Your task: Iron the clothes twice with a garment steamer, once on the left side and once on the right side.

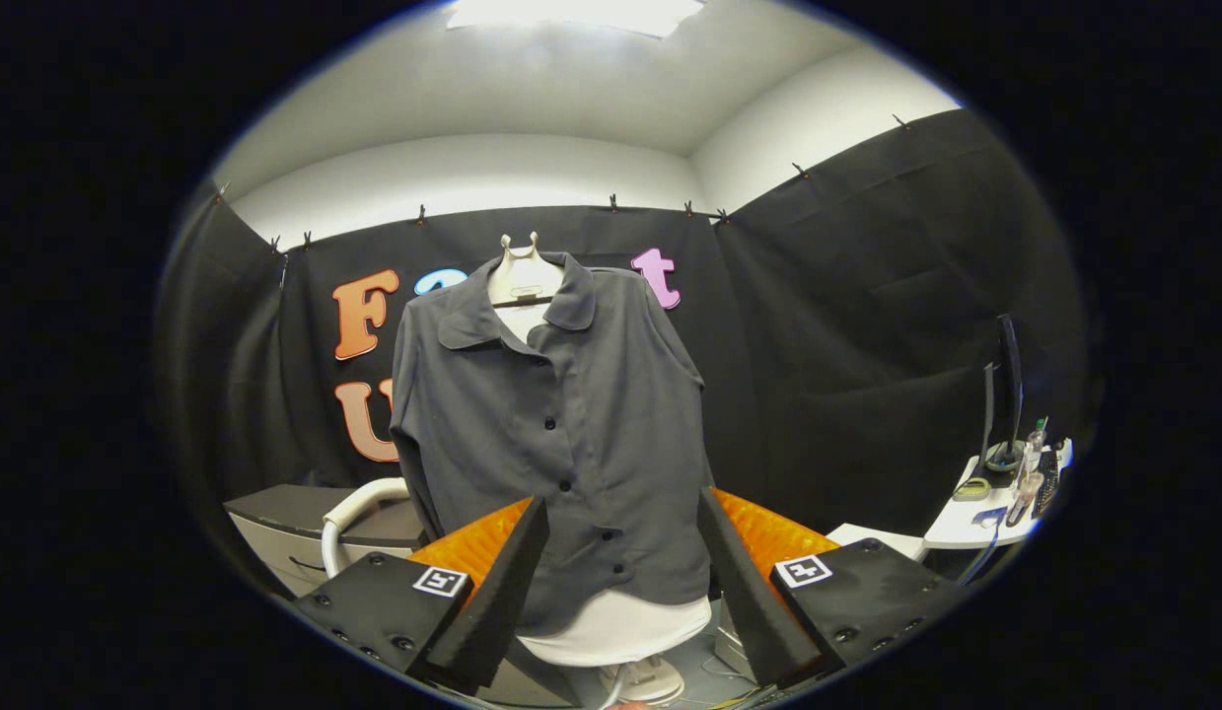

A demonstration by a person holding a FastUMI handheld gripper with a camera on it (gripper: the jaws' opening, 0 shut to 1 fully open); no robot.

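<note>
Empty gripper facing the shirt, steamer not yet in hand.

The gripper (622,582) has its fingers spread wide with nothing between them. Just beyond hangs the dark grey button-up shirt (561,444) on a white torso-shaped form (522,276), a curved white hose (359,513) beside it over a grey cabinet (295,523); a white side table (975,523) stands well apart. I can't make out the steamer head, so grabbing blindly could snag the hose or shove the loose fabric askew.
</note>
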